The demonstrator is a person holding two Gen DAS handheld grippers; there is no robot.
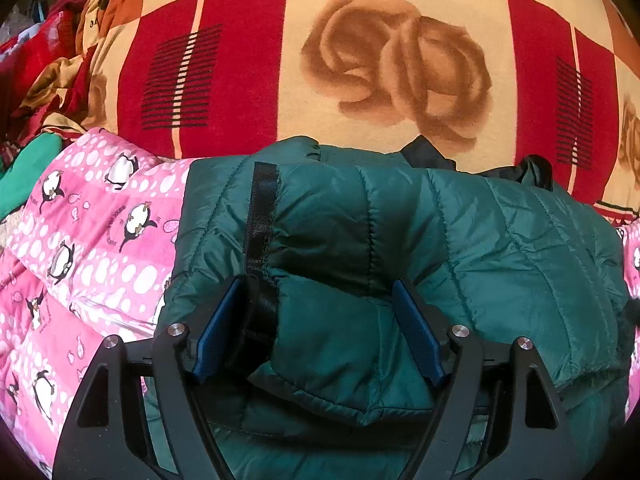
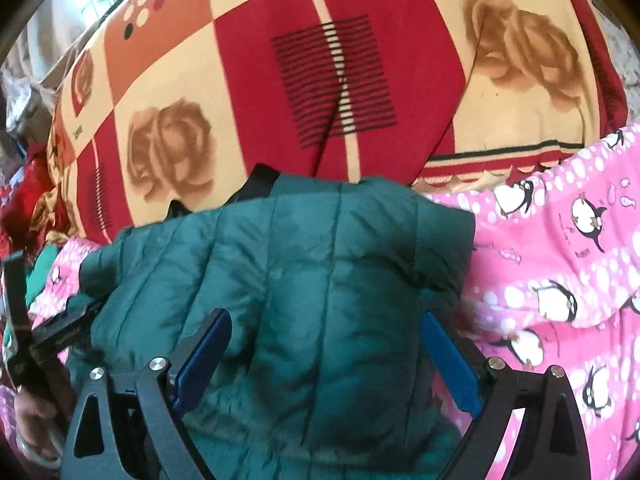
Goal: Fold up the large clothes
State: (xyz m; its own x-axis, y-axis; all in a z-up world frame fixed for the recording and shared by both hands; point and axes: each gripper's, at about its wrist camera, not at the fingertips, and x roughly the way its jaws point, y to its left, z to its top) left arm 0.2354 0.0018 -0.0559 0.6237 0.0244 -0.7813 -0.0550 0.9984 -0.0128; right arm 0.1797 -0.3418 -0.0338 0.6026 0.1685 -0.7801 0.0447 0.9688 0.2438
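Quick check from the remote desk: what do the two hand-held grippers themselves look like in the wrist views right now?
Both match. The left hand-held gripper and right hand-held gripper each have a black angular frame with triangular cut-outs, round silver pivot bolts, and two flat blue pads on the fingers. No cables or markings show. The right wrist view also catches the left one's black frame at its left edge, with a bare hand on it; no sleeve is visible.

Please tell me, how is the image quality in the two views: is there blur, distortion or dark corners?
Left wrist view: sharp; the green puffer jacket shows clear seams, strong fisheye bending bulges the rose blanket, and the corners are dark. Right wrist view: softer; the jacket looks smeared near the right hand-held gripper, with the same bending and a bright washed-out patch at upper left.
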